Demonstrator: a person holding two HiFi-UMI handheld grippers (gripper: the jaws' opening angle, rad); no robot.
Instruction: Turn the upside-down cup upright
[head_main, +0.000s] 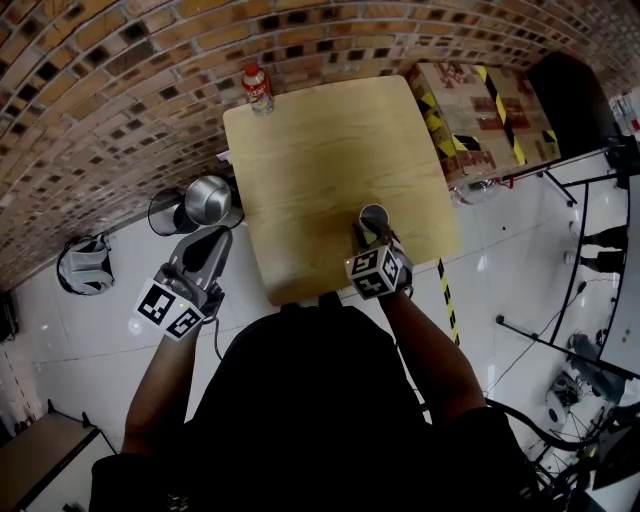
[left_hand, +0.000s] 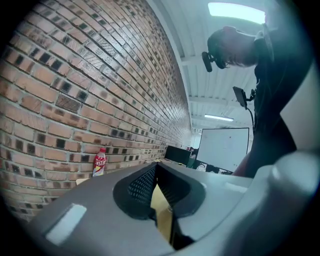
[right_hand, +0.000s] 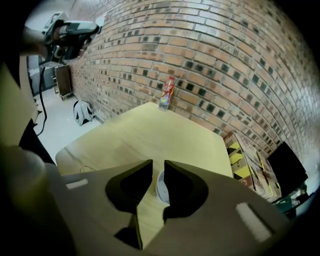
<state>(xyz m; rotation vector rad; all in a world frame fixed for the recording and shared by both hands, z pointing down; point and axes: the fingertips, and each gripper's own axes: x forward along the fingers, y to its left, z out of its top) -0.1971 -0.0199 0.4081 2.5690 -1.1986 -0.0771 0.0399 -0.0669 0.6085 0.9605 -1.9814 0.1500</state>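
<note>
A small white cup (head_main: 374, 213) stands on the pale wooden table (head_main: 320, 150) near its front edge, with its open mouth facing up. My right gripper (head_main: 368, 236) points down at it from just in front. In the right gripper view the jaws (right_hand: 158, 163) stand a narrow gap apart; the cup (right_hand: 160, 187) shows in that gap, mostly behind the right finger, and a sliver of table separates it from the left finger. My left gripper (head_main: 208, 248) hangs off the table's left side, over the floor. It is level, shut (left_hand: 156, 168) and empty.
A red-labelled bottle (head_main: 258, 88) stands at the table's far left corner by the brick wall. A metal bin (head_main: 207, 198) and a backpack (head_main: 85, 262) sit on the floor to the left. A taped cardboard box (head_main: 480, 110) is to the right.
</note>
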